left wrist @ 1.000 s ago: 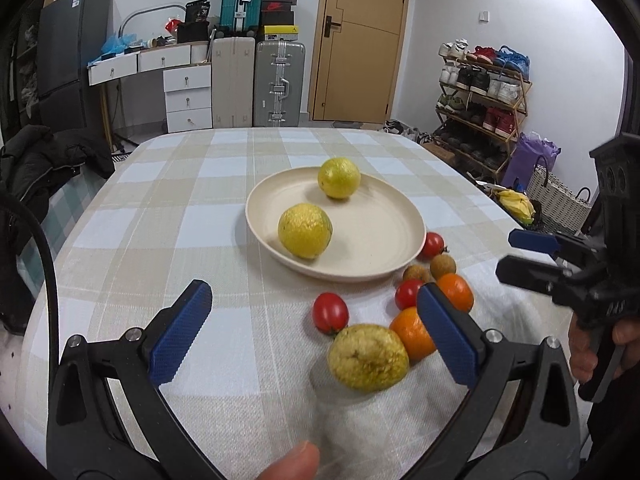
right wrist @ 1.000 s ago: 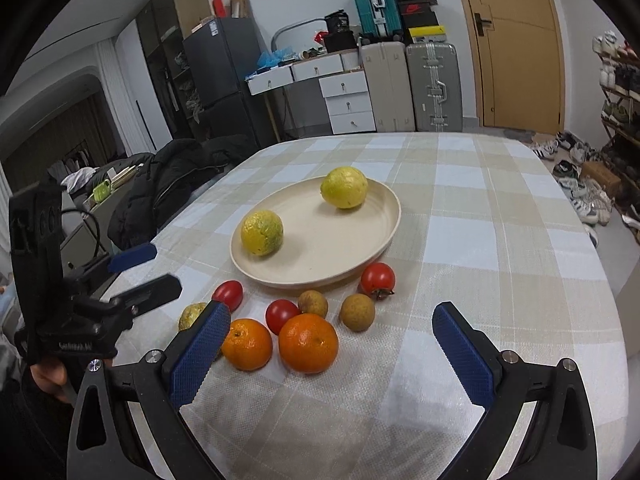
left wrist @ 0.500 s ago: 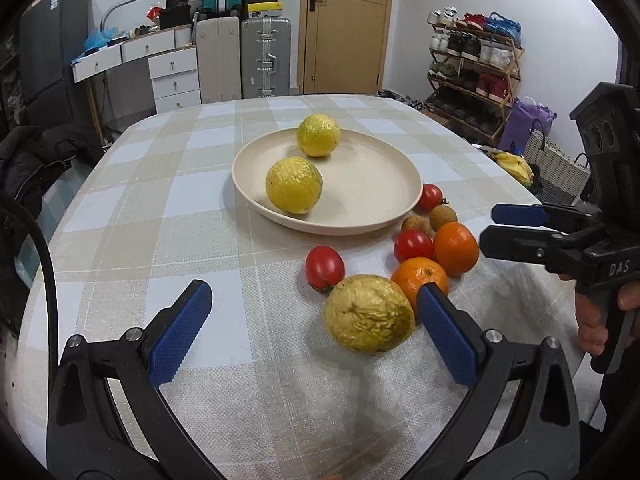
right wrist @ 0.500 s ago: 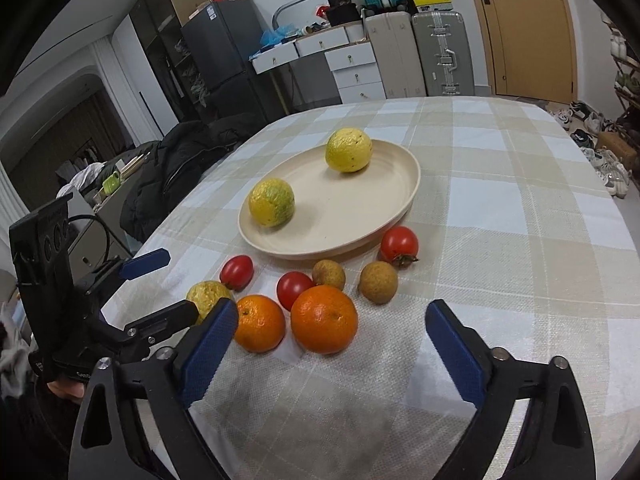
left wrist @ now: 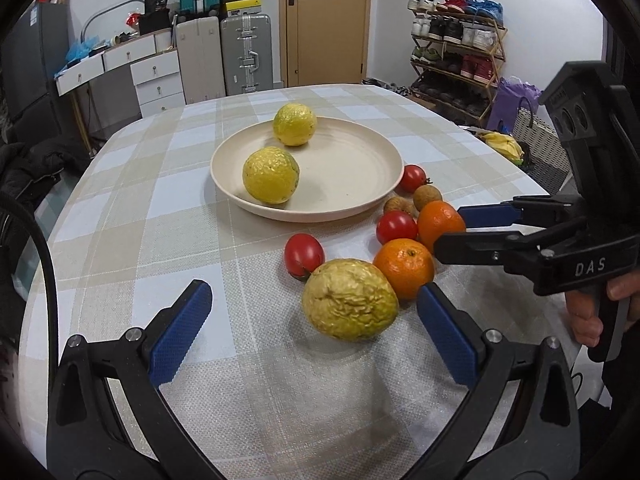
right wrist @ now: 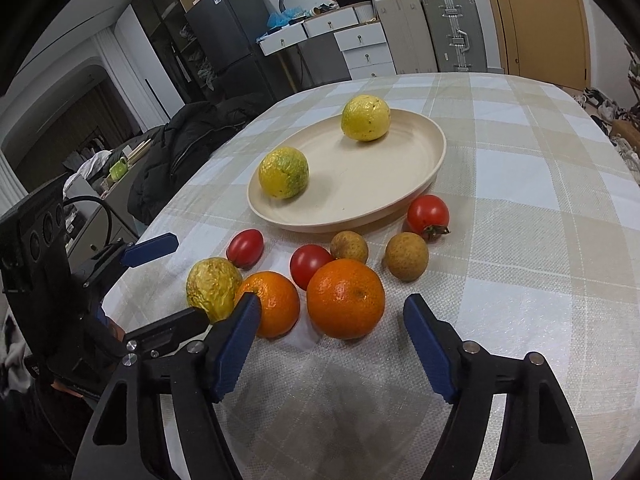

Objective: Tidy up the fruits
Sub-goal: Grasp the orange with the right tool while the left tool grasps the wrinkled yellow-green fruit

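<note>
Two yellow fruits are sitting on the cream plate (left wrist: 362, 204) in the middle of the checked counter (left wrist: 160, 216), while the rest are lying loose on the cloth in front of it — tomatoes, small brown fruits, two oranges and a wrinkled yellow fruit (left wrist: 349, 299). The left tool (left wrist: 312, 320) is hanging released, its blue pads spread wide on either side of the wrinkled yellow fruit and not pressing on it. The right tool (right wrist: 328, 326) is also gripping nothing; its jaws have just been closing, and the larger orange (right wrist: 346, 298) is lying just ahead of the gap — untouched by either pad.
</note>
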The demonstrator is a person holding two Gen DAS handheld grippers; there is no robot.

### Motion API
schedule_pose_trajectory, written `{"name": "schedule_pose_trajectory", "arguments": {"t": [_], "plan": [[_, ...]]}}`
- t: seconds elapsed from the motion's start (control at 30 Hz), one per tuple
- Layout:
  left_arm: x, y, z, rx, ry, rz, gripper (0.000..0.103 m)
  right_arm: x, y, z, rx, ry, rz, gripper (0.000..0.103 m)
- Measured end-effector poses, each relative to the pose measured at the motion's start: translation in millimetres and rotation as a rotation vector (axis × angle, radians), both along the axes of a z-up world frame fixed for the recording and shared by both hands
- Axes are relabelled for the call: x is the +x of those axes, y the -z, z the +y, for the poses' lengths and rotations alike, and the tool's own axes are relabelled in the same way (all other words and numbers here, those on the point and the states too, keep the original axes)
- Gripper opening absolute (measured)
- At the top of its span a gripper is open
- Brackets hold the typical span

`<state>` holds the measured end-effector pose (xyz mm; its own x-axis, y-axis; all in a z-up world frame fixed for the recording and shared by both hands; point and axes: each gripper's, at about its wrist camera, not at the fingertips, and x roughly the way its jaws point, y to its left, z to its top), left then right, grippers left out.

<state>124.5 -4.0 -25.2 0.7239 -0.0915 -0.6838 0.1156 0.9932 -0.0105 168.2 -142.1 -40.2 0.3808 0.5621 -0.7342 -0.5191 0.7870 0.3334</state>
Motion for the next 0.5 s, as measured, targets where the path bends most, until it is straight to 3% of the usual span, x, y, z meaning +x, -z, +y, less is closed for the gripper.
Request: {"name": "schedule_pose_trajectory", "arguments": {"t": [0.3, 0.5], "plan": [[1.2, 2.0, -0.6, -0.001, 0.014, 0.010, 0.102, 4.4, 3.8, -1.7, 0.013, 0.019, 0.022, 0.057], [1.5, 3.5, -1.0, 0.001, 0.018, 0.012, 0.102, 4.7, 3.7, -1.4, 0.022, 0.016, 0.026, 0.052]]}}
